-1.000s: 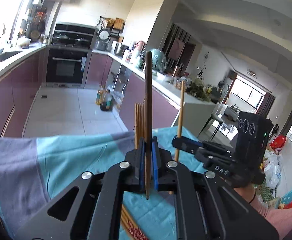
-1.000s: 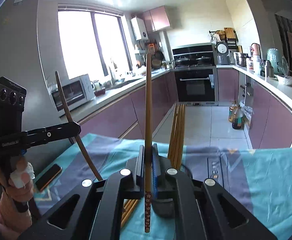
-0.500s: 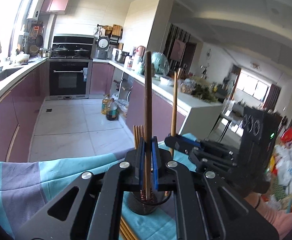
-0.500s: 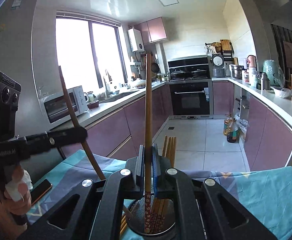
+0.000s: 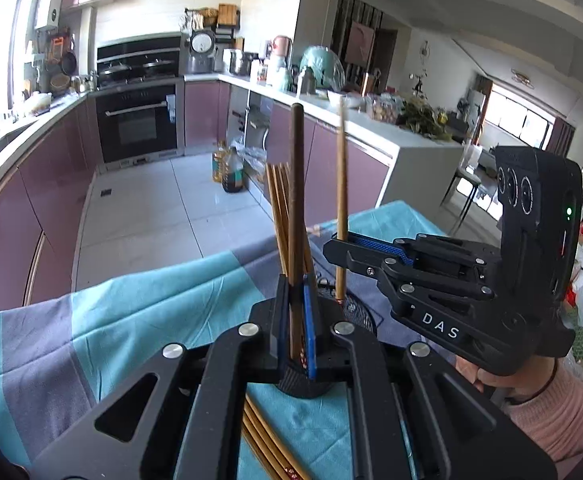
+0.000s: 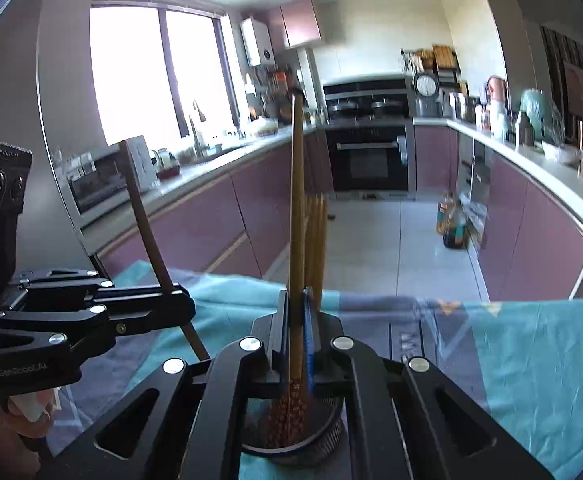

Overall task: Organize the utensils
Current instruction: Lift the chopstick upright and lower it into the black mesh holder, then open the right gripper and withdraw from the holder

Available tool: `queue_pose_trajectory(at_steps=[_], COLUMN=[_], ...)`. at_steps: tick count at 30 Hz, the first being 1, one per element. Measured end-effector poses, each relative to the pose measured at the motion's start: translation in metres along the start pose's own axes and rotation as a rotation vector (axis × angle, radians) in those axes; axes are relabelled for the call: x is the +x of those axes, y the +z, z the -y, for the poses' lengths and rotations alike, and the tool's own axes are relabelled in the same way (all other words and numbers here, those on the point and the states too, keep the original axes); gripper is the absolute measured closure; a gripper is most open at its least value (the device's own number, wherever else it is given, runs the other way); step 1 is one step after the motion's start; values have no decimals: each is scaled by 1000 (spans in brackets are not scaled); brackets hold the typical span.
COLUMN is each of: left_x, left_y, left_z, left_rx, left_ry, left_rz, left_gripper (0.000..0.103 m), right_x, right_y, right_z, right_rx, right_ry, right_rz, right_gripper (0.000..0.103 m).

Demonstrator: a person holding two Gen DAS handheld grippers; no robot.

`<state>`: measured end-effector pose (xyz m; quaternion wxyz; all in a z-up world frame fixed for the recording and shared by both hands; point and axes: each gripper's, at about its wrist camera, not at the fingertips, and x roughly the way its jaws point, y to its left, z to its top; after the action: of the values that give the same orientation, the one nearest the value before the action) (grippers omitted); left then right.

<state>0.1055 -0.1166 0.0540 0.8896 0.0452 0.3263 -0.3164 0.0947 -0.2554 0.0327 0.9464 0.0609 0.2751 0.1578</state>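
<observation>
Step in hand, as judged: both chopsticks go into the mesh holder (image 6: 331,436) at once. Keep each stick near upright and lower slowly; let the tips clear the rim and slide in beside the bundle of chopsticks (image 6: 316,240) that stands in the cup, not onto it. Part the jaws only once a tip is well below the rim, or the stick may tip out onto the tablecloth (image 5: 139,304).

Left gripper (image 5: 296,320): jaws closed on the dark chopstick (image 5: 296,184), which leans slightly. Its lower end sits low between the pads, right over the holder; you cannot tell whether the tip is inside yet.

Right gripper (image 6: 296,332): jaws closed on the light chopstick (image 6: 296,208), held upright. Its patterned lower end hangs at the holder's mouth, apparently just within the rim.

The two grippers are close, right beside left, both above the cup. Mind a clash of the sticks. Loose chopsticks (image 5: 267,444) lie on the cloth near the holder's base, under the left gripper.
</observation>
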Motion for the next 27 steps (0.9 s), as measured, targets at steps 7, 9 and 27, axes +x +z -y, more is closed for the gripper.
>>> queue_pose_trajectory(at_steps=[7, 9, 27], left_x=[13, 16, 28], left_y=[-2, 0, -11], left_z=[-11, -13, -24], left_rx=[-2, 0, -28], left_ry=[-1, 3, 91], left_rz=[-28, -29, -29], left_gripper=[96, 96, 84], right_x=[16, 19, 10], right_y=[-12, -15, -20], right_z=[6, 8, 10], right_rx=[17, 30, 60], right_ry=[0, 0, 2], right_rz=[-110, -128, -100], right_gripper=[97, 97, 77])
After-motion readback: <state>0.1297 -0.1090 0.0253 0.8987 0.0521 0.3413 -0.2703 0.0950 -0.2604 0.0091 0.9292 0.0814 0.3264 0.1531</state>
